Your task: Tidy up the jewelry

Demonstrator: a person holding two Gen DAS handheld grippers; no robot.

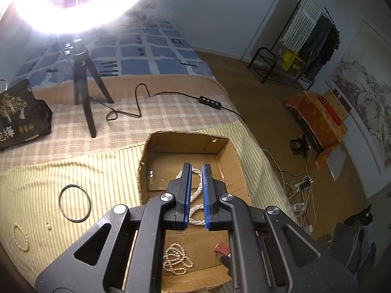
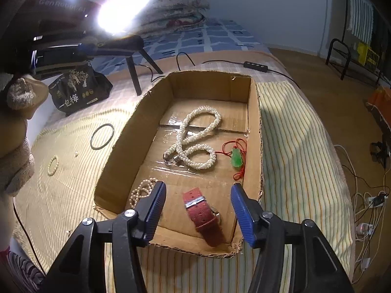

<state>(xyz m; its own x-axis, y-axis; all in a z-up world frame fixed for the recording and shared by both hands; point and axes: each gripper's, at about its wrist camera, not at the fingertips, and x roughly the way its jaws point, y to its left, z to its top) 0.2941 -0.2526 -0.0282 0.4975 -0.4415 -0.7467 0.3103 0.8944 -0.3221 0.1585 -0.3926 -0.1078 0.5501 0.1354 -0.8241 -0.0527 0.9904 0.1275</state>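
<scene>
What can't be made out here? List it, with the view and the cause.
- Red leather watch: right wrist view, its face is tucked under the strap.
- Thin pearl strand: left wrist view, partly behind the left gripper.
- Ring lamp: both views, lost in glare.
- Small white bit on the striped cloth: too small to identify.

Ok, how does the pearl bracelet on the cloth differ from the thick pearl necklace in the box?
The bracelet is a small single-strand loop outside the box on the striped cloth; the necklace is far longer, several beads thick, looped inside it. Both are pale pearl beads.
</scene>
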